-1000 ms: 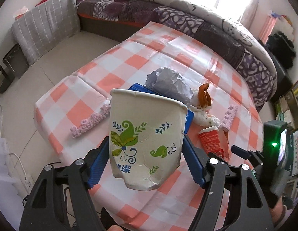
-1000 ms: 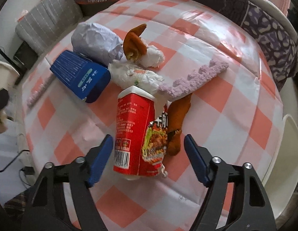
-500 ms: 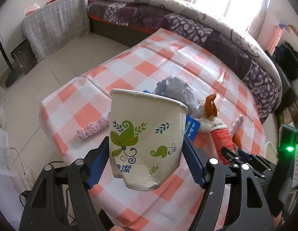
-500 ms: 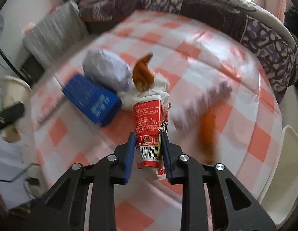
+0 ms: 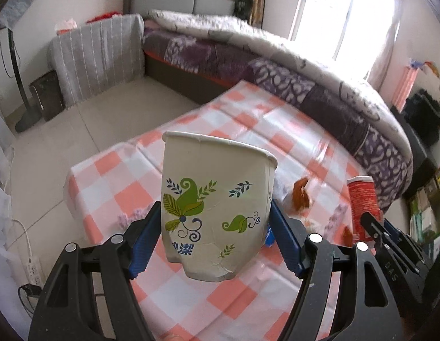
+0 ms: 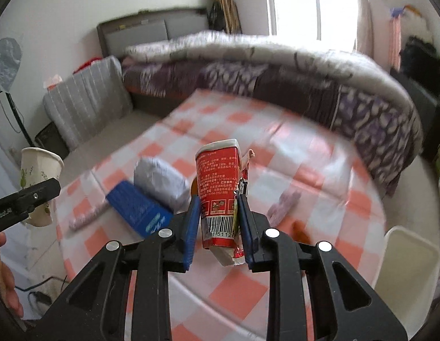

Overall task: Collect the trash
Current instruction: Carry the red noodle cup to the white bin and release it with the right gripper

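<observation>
the right gripper (image 6: 217,224) has its blue jaws clamped on the lower part of a red snack carton (image 6: 220,187), which stands upright at frame centre, clear of the checked tablecloth (image 6: 319,176). a second ago those jaws stood wide apart with the carton lying flat on the cloth between them; they closed within that second and the carton has since come up off the table. its torn foil flap hangs along the right jaw. behind it, left of centre, lie a blue box (image 6: 137,209) and a grey crumpled bag (image 6: 158,177), both lower and smaller in frame than before. a lilac strip (image 6: 283,206) lies to the right, blurred.

the left gripper (image 5: 214,241) holds a white paper cup (image 5: 215,210) with green leaf print, dented at its base, jaws pressed on both sides, as in the earlier frames. the table now sits lower in that view, with more of the bed (image 5: 276,65) and window showing. at the right edge, the red carton (image 5: 362,199) appears raised beside an orange scrap (image 5: 301,196).
</observation>
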Demonstrator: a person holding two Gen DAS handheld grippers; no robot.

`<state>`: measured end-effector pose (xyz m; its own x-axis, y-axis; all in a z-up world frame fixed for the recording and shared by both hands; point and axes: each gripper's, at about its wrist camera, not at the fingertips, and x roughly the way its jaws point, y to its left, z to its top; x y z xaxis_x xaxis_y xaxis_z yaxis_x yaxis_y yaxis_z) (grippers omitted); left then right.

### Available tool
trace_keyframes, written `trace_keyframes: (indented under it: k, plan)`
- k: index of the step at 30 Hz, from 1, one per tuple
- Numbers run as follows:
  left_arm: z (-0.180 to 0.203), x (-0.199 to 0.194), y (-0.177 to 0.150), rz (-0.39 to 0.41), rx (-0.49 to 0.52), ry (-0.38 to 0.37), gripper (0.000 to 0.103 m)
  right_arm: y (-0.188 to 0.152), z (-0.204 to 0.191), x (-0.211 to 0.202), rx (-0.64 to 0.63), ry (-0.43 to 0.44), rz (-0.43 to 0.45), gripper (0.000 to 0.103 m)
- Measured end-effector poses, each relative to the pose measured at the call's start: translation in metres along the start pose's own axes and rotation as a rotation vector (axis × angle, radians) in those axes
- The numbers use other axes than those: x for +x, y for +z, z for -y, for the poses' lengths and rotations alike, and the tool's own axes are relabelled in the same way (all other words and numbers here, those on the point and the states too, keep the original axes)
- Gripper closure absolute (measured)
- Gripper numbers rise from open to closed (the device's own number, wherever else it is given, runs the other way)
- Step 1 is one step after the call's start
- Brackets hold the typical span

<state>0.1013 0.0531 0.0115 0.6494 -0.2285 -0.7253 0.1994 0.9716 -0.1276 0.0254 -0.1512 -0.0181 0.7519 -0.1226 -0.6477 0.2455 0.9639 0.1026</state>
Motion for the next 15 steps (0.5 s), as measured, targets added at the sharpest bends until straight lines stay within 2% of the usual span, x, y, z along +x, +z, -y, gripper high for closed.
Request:
trace_keyframes:
  k: [6,15]
  plan:
    - [0.026,-0.009,-0.003,0.085,0.047,0.022,0.030,0.006,0.006,-0.016,-0.003,-0.061,0.091,0.077]
    - [0.070,-0.017,-0.009,0.160,0.124,0.027,0.030,0.010,0.028,-0.028,0.034,-0.115,0.112,0.076]
